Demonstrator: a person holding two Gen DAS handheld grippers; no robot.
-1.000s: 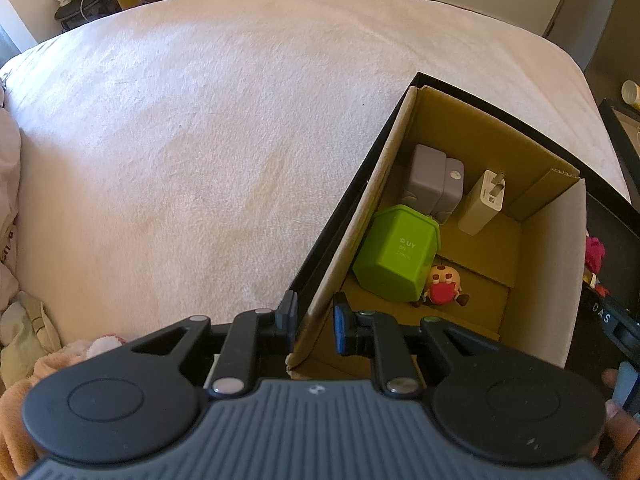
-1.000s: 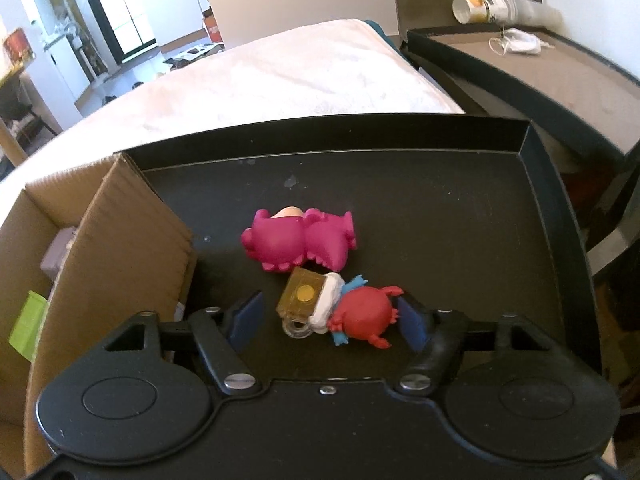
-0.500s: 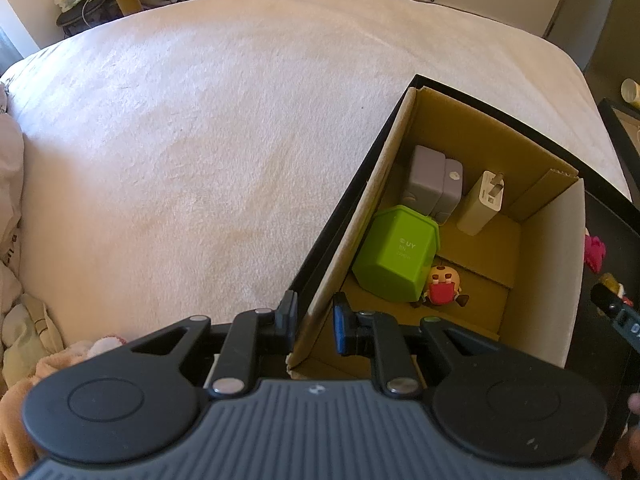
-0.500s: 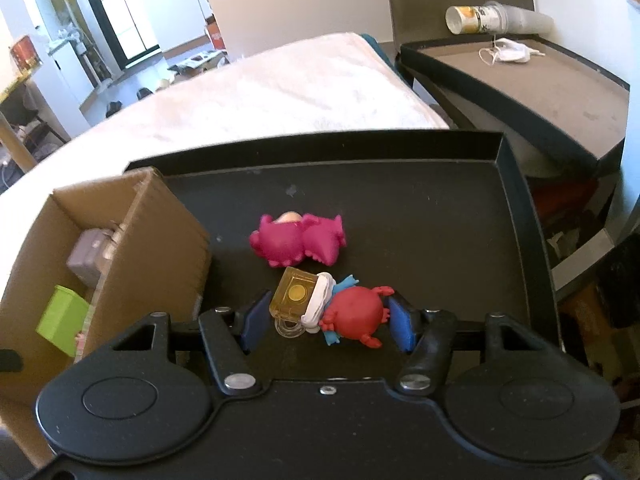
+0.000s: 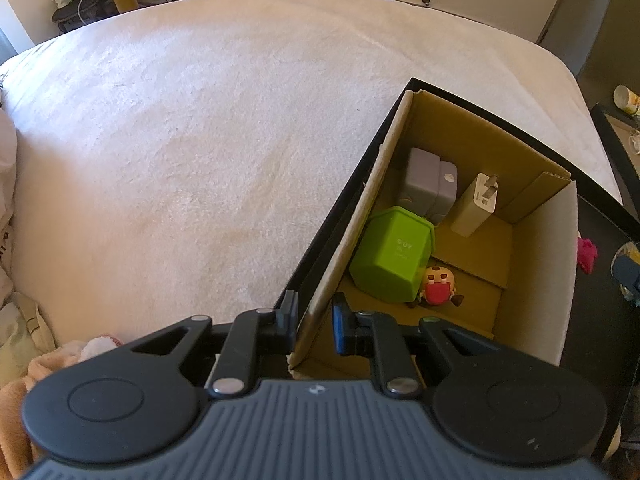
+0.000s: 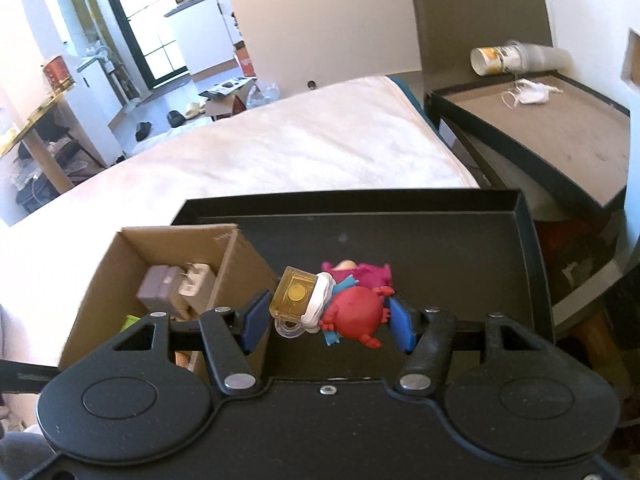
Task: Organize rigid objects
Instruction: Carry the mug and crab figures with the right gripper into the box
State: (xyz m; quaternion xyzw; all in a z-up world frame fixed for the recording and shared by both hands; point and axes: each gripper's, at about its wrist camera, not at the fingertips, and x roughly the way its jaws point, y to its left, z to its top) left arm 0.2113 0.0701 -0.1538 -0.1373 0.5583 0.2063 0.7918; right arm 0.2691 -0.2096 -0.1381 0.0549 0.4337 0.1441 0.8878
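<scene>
A: What is sitting in the black tray [image 6: 460, 248]?

B: The cardboard box [image 5: 532, 280], lower right of frame; the left gripper [image 5: 314, 322] is clamping its wall.

A: And the right gripper [image 6: 328, 316]?

B: It is gripping the red figure [image 6: 354, 312], mid-frame, in front of the pink toy [image 6: 368, 272].

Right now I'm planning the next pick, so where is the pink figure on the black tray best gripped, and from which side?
Probably from above, pads across its narrow middle. The pink figure lies flat on the black tray, long axis across the right wrist view, partly hidden behind the red figure clamped in the right gripper. Its frilly ends look poorer to clamp.
</scene>
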